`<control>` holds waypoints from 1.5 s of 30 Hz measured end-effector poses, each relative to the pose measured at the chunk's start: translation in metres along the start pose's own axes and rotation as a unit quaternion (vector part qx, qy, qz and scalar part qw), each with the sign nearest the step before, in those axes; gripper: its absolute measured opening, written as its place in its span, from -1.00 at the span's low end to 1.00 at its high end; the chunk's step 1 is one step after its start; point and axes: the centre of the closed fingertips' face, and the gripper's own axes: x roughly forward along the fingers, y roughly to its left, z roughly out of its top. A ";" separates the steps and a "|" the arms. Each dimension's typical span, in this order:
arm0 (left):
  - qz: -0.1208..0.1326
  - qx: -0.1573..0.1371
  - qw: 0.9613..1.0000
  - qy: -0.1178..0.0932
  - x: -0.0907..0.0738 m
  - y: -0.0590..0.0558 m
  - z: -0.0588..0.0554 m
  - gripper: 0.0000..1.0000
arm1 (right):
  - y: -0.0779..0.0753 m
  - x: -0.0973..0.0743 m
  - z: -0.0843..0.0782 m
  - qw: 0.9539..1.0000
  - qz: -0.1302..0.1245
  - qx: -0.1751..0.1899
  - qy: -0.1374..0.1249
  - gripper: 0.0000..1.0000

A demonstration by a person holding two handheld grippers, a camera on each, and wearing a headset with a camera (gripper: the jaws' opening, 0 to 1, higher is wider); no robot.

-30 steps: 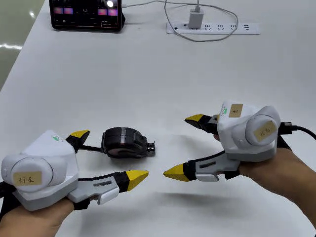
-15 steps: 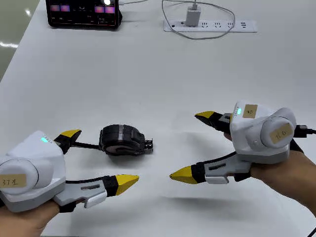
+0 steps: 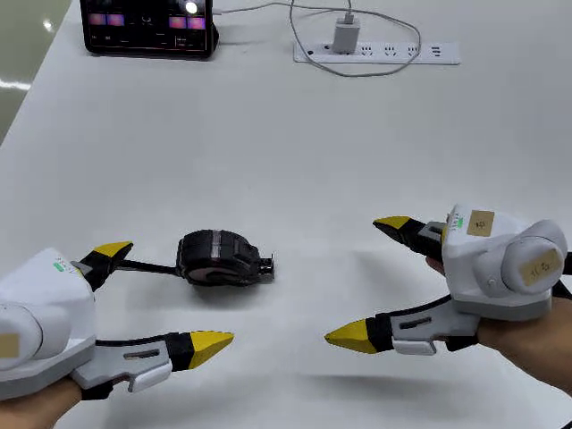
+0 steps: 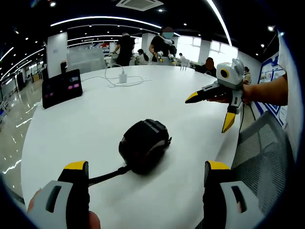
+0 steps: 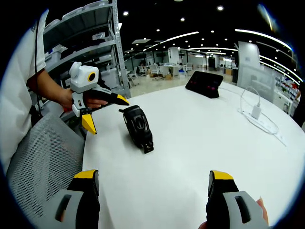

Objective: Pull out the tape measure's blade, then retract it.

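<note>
A black tape measure [image 3: 219,258] lies on the white table [image 3: 286,152], blade tip at its right end, a black strap trailing left. My left gripper [image 3: 163,297] is open at the lower left, its yellow tips apart, the tape measure just beyond them. In the left gripper view the tape measure [image 4: 144,144] sits ahead between the jaws of my left gripper [image 4: 143,171]. My right gripper [image 3: 371,279] is open at the lower right, well clear of the case. The right gripper view shows the tape measure [image 5: 138,126] ahead on the left, in front of my right gripper [image 5: 152,180].
A dark tablet [image 3: 147,25] stands at the table's far left. A white power strip [image 3: 380,52] with a charger and looped cable lies at the far edge. A grey mesh chair [image 5: 40,157] and a person's arm sit beside the table.
Both grippers have drawn back from the tape measure, the left one down and left, the right one to the right. The tape measure lies as before.
</note>
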 end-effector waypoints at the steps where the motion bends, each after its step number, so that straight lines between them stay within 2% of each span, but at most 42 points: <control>1: -0.001 0.002 1.000 0.002 -0.001 0.001 -0.001 0.98 | 0.000 -0.002 -0.001 1.000 -0.002 0.000 0.001 0.90; 10: -0.006 0.010 1.000 0.006 -0.007 0.002 -0.004 0.98 | -0.001 -0.009 -0.005 1.000 -0.010 0.000 0.001 0.95; 18: -0.017 0.019 1.000 0.008 -0.012 -0.003 -0.008 0.98 | -0.004 -0.021 -0.012 1.000 -0.019 0.005 0.005 0.94; 22: -0.023 0.033 0.999 0.014 -0.014 -0.004 -0.010 0.98 | -0.003 -0.027 -0.015 1.000 -0.021 0.010 0.005 0.94; 36: -0.026 0.041 0.999 0.015 -0.023 0.000 -0.011 0.98 | -0.004 -0.048 -0.026 0.999 -0.039 0.014 0.011 0.97; 38: -0.025 0.043 0.999 0.010 -0.025 0.000 -0.010 0.98 | -0.003 -0.050 -0.026 0.999 -0.041 0.014 0.011 0.97; 39: -0.025 0.044 0.999 0.000 -0.027 0.001 -0.008 0.98 | -0.002 -0.051 -0.026 0.999 -0.042 0.015 0.012 0.97; 45: -0.022 0.044 0.999 -0.002 -0.027 0.001 -0.008 0.98 | 0.001 -0.056 -0.028 0.999 -0.047 0.026 0.012 0.96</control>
